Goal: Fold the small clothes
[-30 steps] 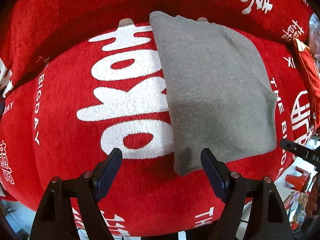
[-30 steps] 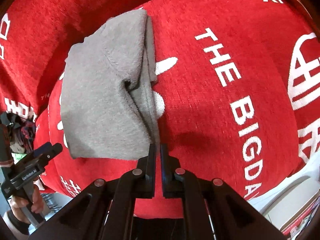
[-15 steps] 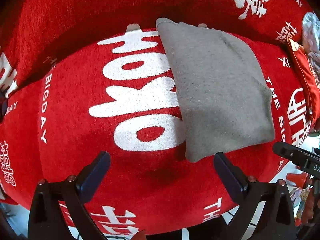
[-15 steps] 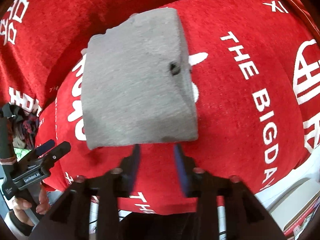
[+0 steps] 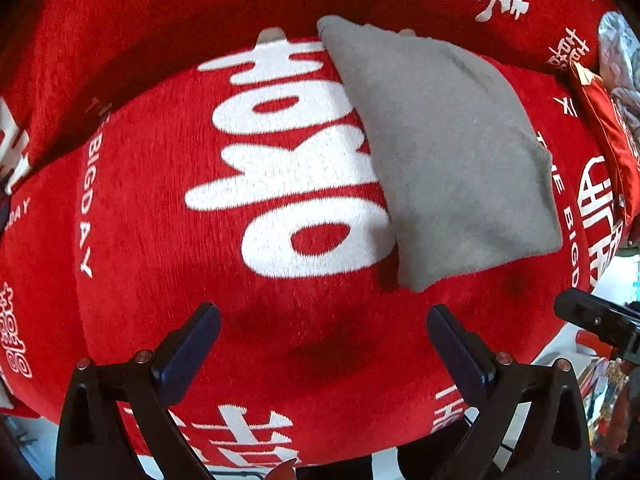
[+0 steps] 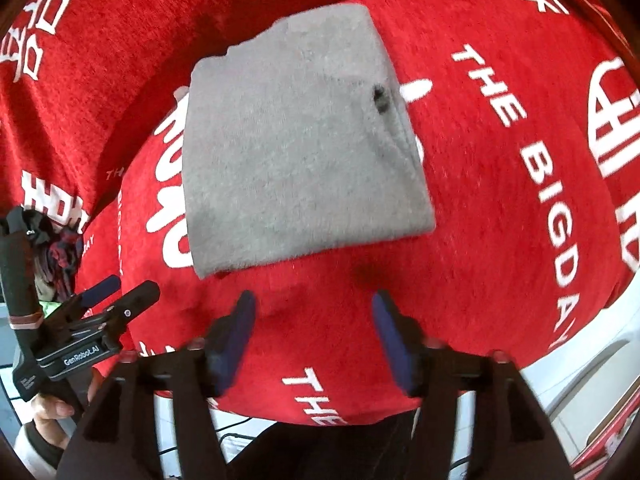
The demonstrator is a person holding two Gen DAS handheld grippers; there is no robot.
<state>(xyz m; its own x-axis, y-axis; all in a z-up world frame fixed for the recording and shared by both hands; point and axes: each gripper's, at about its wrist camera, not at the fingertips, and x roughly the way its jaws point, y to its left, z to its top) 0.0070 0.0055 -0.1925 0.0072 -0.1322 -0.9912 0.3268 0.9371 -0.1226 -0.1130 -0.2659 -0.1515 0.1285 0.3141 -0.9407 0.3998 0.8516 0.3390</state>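
A folded grey garment (image 5: 444, 152) lies flat on a red cushion printed with white letters (image 5: 224, 240). It also shows in the right wrist view (image 6: 296, 148), with a small dark mark near its right fold. My left gripper (image 5: 322, 344) is wide open and empty, low and left of the garment's near corner, clear of it. My right gripper (image 6: 314, 328) is open and empty, just in front of the garment's near edge, not touching it. The left gripper also shows in the right wrist view (image 6: 108, 292) at the lower left.
The red cushion (image 6: 520, 240) fills both views, with a red backrest (image 5: 200, 8) behind it. A red packet (image 5: 612, 140) and crumpled silvery material (image 5: 618, 48) sit at the far right. A pile of dark clothes (image 6: 56, 248) lies off the left edge. The cushion's front edge drops to the floor.
My right gripper let go of the grey garment, which dropped flat into a folded rectangle, and opened as it drew back. My left gripper opened wider and pulled back from the garment.
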